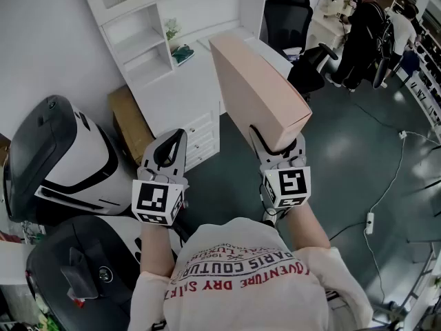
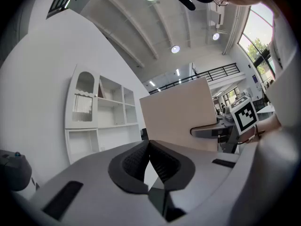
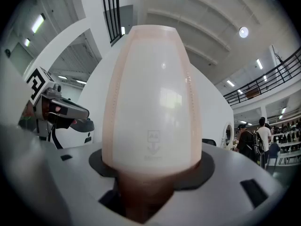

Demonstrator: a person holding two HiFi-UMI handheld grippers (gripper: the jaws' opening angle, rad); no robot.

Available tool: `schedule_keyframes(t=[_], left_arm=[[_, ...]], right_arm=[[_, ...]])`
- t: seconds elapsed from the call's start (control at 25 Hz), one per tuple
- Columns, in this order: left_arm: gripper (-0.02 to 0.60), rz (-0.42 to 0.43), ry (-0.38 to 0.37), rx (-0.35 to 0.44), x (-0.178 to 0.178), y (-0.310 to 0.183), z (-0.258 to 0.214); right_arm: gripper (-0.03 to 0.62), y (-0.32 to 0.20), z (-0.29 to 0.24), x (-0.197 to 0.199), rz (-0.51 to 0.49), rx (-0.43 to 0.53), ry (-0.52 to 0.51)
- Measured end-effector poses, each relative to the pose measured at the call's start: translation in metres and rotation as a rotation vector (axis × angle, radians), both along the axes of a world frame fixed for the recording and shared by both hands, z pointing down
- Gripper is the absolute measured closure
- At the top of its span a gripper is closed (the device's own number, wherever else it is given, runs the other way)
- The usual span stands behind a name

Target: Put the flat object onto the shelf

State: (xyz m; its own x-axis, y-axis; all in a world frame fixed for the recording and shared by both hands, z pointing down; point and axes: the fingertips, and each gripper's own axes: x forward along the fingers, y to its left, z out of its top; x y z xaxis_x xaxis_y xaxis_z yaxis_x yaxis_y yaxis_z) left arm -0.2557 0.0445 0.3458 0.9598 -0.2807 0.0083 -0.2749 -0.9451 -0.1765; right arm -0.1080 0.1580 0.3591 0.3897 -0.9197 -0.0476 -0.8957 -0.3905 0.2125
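Our right hand-held gripper (image 1: pixel 276 147) pinches the near edge of the flat object (image 1: pixel 256 88), which looks stiff and light; our left hand-held gripper (image 1: pixel 176 140) is closed, empty.

Flat object (image 3: pixel 153 102) hides most bkgd in right gripper view, its small print (image 3: pixel 153 142) blurred, unreadable, shelf (image 1: pixel 134 43) top cut off at 11 o'clock in head view, bystanders (image 1: pixel 365 29) at 2 o'clock tiny.
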Motion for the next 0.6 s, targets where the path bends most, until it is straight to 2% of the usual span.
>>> schedule_keyframes(t=[0.44, 0.6], left_arm=[[0.568, -0.015, -0.002, 0.0, -0.0014, -0.0042, -0.0036], [0.568, -0.019, 0.004, -0.016, 0.0046, -0.0063, 0.0013]], right_arm=[[0.29, -0.0045, 0.0028, 0.0009, -0.006, 0.004, -0.023], [0.287, -0.0037, 0.0056, 0.0086, -0.017, 0.025, -0.071]])
